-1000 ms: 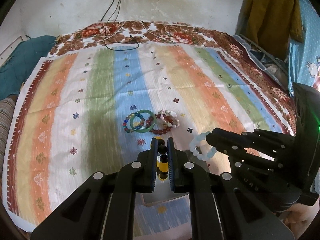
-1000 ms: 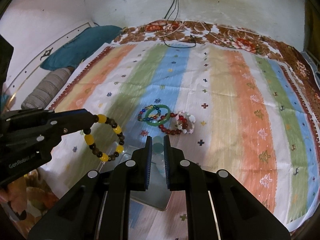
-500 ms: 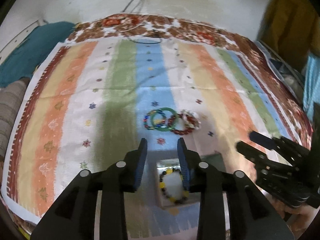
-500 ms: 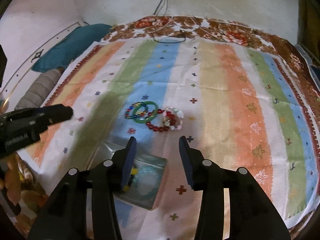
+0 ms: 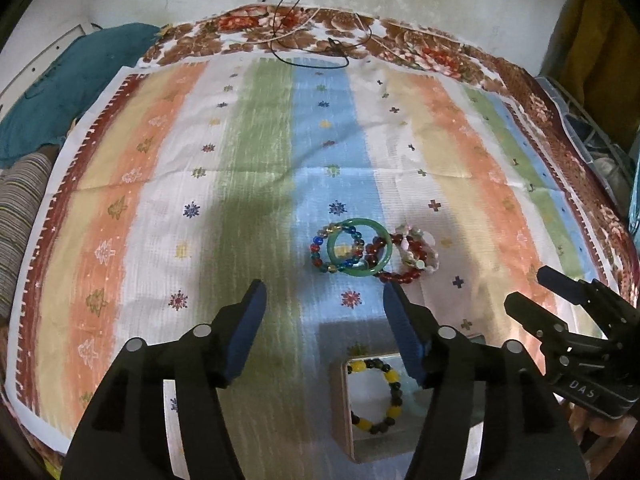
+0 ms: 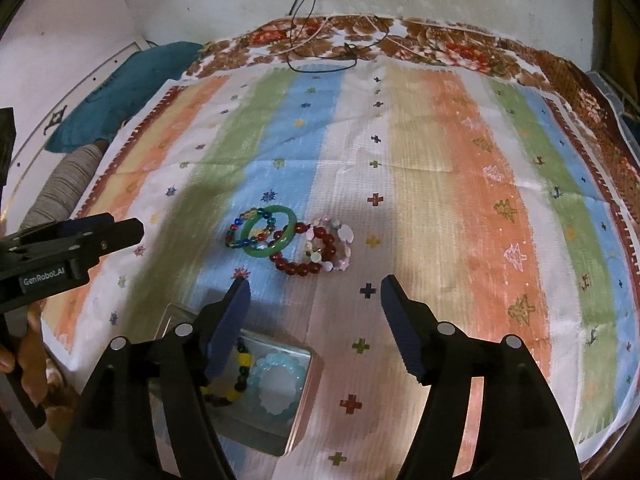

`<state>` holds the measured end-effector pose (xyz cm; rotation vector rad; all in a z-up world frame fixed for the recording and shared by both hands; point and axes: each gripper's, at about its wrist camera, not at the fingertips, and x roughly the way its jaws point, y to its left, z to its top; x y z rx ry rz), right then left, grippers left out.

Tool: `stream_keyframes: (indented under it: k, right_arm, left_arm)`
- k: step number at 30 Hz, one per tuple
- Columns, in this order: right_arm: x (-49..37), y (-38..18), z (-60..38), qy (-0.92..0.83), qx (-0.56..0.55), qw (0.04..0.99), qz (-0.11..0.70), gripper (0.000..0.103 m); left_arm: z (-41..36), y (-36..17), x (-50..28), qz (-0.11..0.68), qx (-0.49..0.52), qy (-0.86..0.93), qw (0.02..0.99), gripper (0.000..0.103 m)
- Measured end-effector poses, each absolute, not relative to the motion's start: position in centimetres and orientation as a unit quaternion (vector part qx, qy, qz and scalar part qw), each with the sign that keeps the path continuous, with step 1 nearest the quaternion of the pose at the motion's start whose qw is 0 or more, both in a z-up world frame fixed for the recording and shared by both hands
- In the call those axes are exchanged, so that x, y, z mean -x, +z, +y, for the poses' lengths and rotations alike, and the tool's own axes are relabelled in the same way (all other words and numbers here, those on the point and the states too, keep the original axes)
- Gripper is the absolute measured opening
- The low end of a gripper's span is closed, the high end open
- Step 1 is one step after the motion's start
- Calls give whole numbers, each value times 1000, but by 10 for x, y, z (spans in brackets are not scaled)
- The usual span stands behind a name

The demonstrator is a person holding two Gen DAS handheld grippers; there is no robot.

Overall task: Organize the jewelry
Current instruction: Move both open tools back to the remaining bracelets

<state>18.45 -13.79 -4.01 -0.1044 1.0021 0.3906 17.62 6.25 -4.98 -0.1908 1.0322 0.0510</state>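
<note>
A small metal tin (image 5: 341, 408) (image 6: 306, 416) sits on the striped cloth near me. Inside it lie a yellow-and-dark bead bracelet (image 5: 394, 376) (image 6: 243, 360) and a pale blue bracelet (image 6: 278, 382). Beyond the tin is a small pile: a green bangle (image 5: 357, 249) (image 6: 273, 236), a multicoloured bead bracelet (image 5: 318, 246) (image 6: 236, 236), a red bead bracelet (image 5: 400, 278) (image 6: 298, 267) and a pink-white one (image 5: 422, 248) (image 6: 340, 250). My left gripper (image 5: 325, 302) and my right gripper (image 6: 314, 296) hover short of the pile. Their jaws are opening with nothing between them.
The striped cloth (image 5: 256, 168) covers a floral bedspread (image 5: 420, 52) against a white wall. Black cables (image 5: 304, 52) lie at the back. A teal pillow (image 5: 60, 92) and a striped cushion (image 5: 18, 220) lie left. A person's hand (image 6: 28, 356) holds the left gripper.
Both grippers let go of their bracelets, which now lie in the tin. Both jaws spread wide, and both grippers moved forward and lower, toward the pile.
</note>
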Motion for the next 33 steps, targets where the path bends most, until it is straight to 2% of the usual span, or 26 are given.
stream_keyframes:
  k: [5, 33]
  right_arm:
    - [-195, -46, -136, 179, 59, 854, 485, 71]
    - [-246, -84, -140, 138, 65, 835, 528, 71]
  left_arm:
    - [70, -60, -190, 503, 107, 31, 857, 63]
    - [75, -110, -245, 545, 86, 50, 833, 63]
